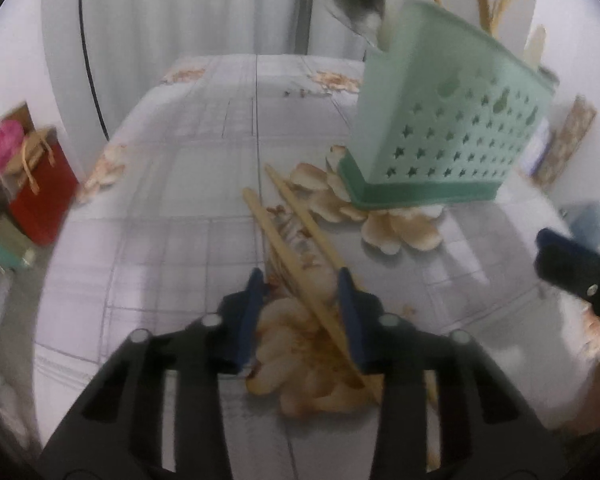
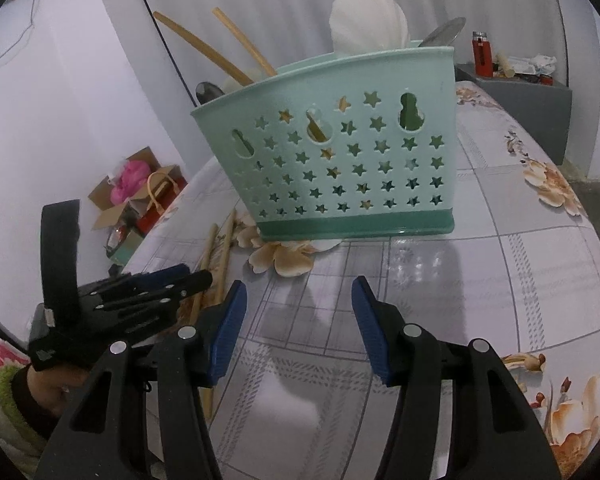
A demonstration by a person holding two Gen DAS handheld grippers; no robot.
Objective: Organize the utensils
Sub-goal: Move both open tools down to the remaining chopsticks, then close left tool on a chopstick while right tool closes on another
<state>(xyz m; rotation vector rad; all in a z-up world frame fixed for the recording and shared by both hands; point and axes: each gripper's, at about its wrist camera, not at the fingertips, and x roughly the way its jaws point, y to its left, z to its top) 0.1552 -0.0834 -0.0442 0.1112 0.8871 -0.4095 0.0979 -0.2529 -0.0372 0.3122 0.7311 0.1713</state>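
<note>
Left wrist view: left gripper point(image 1: 302, 280) spread over two chopsticks point(image 1: 296, 236) on the flowered tablecloth point(image 1: 172, 208).

Both chopsticks lie flat and run between its blue fingers point(image 1: 350, 312); whether the pads touch them I cannot tell. A mint-green utensil holder point(image 1: 440, 120) with star cutouts stands just beyond, holding a metal spoon point(image 1: 354, 0), a white spoon point(image 2: 366, 16) and more chopsticks. Right gripper point(image 2: 298, 300) hovers with fingers apart, holding nothing, facing the holder. A red gift bag point(image 1: 40, 196) sits off the table's left edge.

Mint-green star-punched basket point(image 2: 340, 152) with darker green base, tan chopsticks point(image 1: 296, 232), grey-checked peach-flowered tablecloth point(image 2: 520, 264)
</note>
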